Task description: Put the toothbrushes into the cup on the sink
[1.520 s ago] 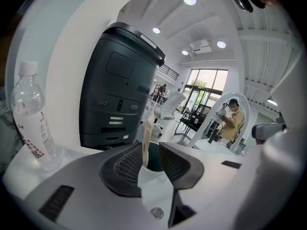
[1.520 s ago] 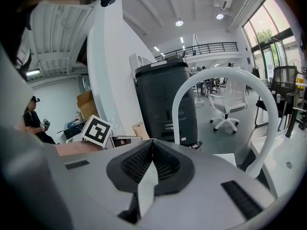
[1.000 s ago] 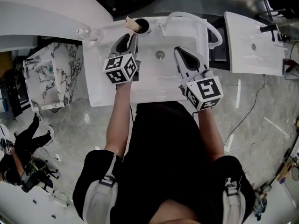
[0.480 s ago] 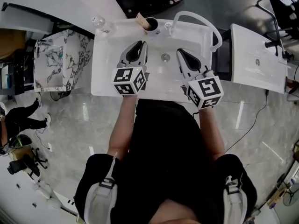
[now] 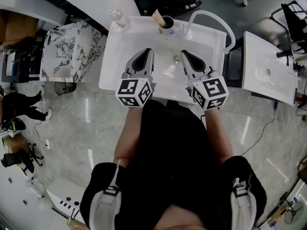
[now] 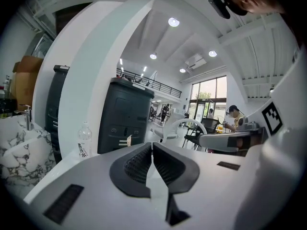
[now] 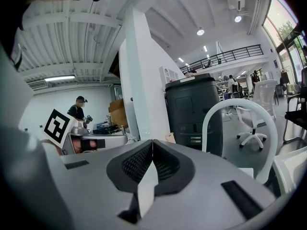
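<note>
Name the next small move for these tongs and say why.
Probably open the left tongs and reach toward the tan piece at the cup on the sink's back edge, though I can't tell whether it's a toothbrush. Both left and right tongs are shut, empty, hanging over the basin's front.

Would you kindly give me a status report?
Left hand-held gripper shut, empty; right hand-held gripper same. Cup on back rim of sink, untouched. Nothing in between.
</note>
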`<state>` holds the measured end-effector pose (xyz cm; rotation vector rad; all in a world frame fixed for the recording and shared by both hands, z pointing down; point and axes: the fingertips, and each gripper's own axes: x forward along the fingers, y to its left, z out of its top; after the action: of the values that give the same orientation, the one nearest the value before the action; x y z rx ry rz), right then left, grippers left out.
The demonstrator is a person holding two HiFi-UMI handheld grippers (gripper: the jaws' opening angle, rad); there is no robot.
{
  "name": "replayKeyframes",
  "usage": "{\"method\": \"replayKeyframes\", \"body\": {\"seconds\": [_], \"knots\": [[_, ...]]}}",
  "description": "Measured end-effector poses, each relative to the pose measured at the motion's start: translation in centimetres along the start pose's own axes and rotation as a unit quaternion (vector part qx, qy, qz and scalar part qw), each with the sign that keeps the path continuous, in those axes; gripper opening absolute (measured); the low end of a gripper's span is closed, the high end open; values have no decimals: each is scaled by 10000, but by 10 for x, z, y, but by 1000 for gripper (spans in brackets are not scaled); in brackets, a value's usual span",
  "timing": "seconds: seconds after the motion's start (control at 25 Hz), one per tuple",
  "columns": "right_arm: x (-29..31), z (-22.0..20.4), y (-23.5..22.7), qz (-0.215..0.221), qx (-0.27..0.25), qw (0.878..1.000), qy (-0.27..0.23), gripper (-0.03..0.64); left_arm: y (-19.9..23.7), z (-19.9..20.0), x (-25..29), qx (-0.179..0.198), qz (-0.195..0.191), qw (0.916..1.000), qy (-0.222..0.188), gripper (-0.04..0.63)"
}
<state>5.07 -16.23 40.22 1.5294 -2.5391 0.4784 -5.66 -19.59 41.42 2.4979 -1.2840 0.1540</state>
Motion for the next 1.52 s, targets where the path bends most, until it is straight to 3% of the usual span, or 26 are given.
{"method": "replayKeyframes", "body": {"seconds": [0.48, 0.92, 1.16, 1.52], "knots": [[-10, -21, 75, -177, -6, 9997, 182, 29, 3, -13, -78, -108, -423, 9990, 43, 23], [-63, -40, 156, -541, -15, 9985, 74, 29, -6, -24, -163, -68, -887, 9960, -10, 15], [-92, -44, 177, -770, -64, 9970, -30, 29, -22, -22, -189, -48, -1160, 9932, -94, 15], [-96, -34, 191, -733, -213, 9968, -217, 29, -16, -16, -208, -13, -1091, 9938, -236, 15]]}}
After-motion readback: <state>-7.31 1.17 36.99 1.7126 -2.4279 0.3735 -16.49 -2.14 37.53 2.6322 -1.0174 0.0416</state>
